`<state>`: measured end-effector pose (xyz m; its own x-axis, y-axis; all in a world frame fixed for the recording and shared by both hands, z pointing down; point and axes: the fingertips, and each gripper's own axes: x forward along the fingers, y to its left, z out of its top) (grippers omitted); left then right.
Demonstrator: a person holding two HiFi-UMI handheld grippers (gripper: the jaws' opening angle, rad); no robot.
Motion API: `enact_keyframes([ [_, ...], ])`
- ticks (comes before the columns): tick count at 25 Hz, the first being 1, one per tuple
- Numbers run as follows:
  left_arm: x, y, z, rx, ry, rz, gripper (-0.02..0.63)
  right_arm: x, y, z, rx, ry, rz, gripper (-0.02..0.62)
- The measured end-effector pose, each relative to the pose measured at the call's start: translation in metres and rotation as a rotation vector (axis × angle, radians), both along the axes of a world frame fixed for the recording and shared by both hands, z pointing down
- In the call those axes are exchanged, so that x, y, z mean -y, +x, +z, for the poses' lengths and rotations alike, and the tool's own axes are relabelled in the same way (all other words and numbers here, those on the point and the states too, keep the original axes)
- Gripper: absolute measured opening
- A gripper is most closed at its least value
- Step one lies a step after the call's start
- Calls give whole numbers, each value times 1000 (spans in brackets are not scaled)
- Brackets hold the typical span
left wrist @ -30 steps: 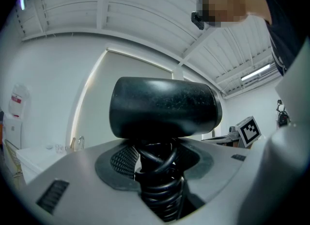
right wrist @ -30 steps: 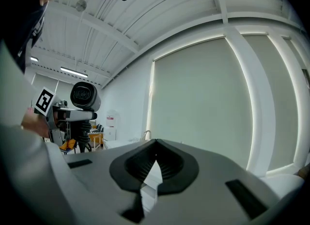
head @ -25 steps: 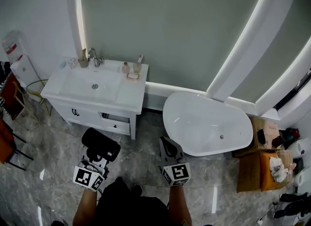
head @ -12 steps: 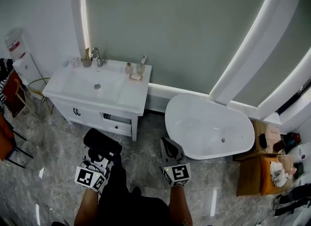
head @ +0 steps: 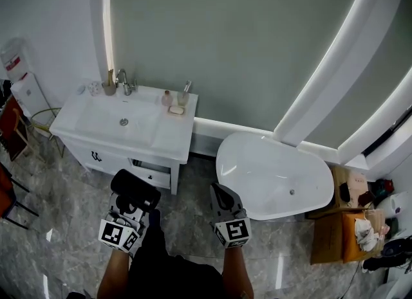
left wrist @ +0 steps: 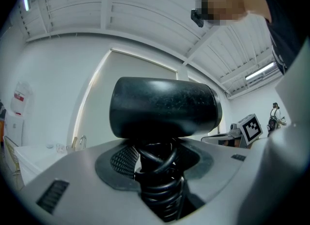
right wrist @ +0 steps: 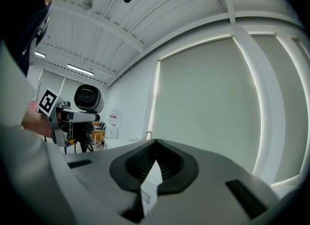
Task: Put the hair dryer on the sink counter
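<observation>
**Left gripper** (left wrist: 157, 166): the jaws stand part-way apart and clamp the handle of the black hair dryer (left wrist: 164, 108). The handle is wound with the dryer's coiled cord (left wrist: 160, 187). The barrel lies crosswise just above the jaw tips, fully clear of the pads. The handle runs down between the jaws.

**Right gripper** (right wrist: 154, 147): the jaws are drawn together, tips meeting, with nothing between them. It is carried level beside the left one, and the two are apart.

**Surroundings, head view:** both grippers are held in front of the person, over the grey marble floor (head: 71, 208). The dryer is in the air, in front of the white sink counter (head: 172, 138) and not touching it. The counter carries a faucet (head: 122, 80) at its back edge and small toiletries near its right rear corner. A white bathtub (head: 270, 172) stands to the right of the counter.

**Change from one second before:** the grip on the dryer is the same and the right jaws remain closed. The front of the counter's cabinet (head: 122, 163) now lies nearer the dryer's barrel.
</observation>
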<state>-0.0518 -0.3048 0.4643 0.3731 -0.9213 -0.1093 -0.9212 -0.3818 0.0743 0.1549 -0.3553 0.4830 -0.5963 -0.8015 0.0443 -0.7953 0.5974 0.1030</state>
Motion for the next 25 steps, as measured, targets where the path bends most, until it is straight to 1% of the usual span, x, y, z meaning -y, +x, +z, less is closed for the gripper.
enact_keyframes([
  [12,81,-26,2,4,-9,1,224,77,-32,2,-17,-13,-19,28],
  [17,118,-39,4,-1,-23,14,224,116,-45,4,14,-31,-10,28],
  [20,143,-50,0,-19,-25,21,224,142,-59,0,24,-32,-11,28],
  [25,190,-75,-7,-3,-17,45,224,185,-84,-6,18,-29,9,28],
])
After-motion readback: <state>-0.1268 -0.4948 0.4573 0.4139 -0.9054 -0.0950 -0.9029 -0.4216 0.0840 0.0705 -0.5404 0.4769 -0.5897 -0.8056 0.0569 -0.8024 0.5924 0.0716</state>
